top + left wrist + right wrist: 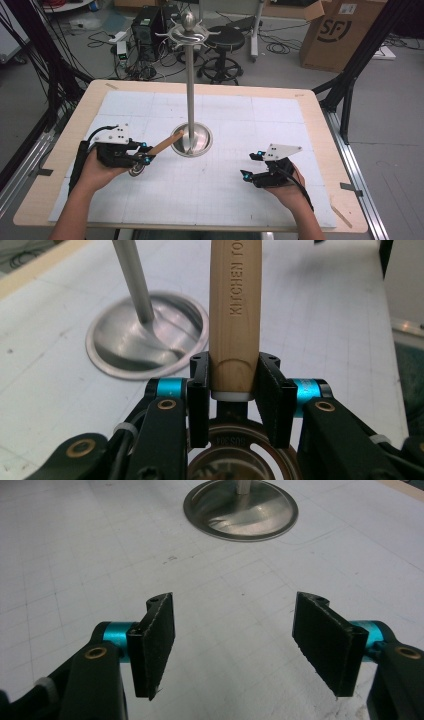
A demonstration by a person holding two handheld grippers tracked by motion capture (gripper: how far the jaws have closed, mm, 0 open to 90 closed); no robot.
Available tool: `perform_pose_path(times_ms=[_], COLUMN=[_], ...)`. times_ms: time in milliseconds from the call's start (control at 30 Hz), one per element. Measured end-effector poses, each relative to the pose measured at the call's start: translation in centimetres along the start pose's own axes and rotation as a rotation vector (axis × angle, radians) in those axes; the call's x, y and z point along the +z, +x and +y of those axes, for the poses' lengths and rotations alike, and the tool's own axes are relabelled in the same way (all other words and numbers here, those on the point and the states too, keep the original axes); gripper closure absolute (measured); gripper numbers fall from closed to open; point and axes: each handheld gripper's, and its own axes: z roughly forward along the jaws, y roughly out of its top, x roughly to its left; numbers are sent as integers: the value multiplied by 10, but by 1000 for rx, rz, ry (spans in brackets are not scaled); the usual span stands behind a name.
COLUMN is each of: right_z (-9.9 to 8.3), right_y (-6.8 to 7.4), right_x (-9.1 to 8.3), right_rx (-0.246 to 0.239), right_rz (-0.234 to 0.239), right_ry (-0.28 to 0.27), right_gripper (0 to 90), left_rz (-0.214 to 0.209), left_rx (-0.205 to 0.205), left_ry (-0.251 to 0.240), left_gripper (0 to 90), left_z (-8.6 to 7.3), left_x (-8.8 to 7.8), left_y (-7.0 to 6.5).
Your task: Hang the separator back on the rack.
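While the light wooden handle of a steel kitchen utensil (234,315) sits at centre frame in the left gripper view, the left gripper (233,390) clamps it just above its metal head. Beyond it, upper left, stands the polished steel stand with a round base (145,335). Lower right in the high view, the right gripper (252,166) hangs with jaws apart, nothing between them.

Each handheld gripper, left (142,152) and right (251,165), had a black body with a grey three-cornered plate dotted with holes on top, turquoise collars behind flat black pads, brass-coloured pivot screws, and a black cable trailing back.
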Motion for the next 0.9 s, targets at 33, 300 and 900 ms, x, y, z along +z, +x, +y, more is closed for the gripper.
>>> perform_pose_path(times_ms=[33, 300, 900], right_z=[0, 0, 6], right_y=[0, 0, 3], right_x=[0, 1, 10], right_rx=[-1, -4, -21], right_rz=[3, 4, 24], right_ry=[-4, 6, 11], right_gripper=[325, 325, 325], left_rz=[-5, -9, 17], left_rx=[1, 5, -34], left_ry=[-19, -156, -353], left_gripper=[692, 692, 691], left_z=[1, 7, 37], left_x=[-1, -11, -29], left_y=[0, -1, 10])
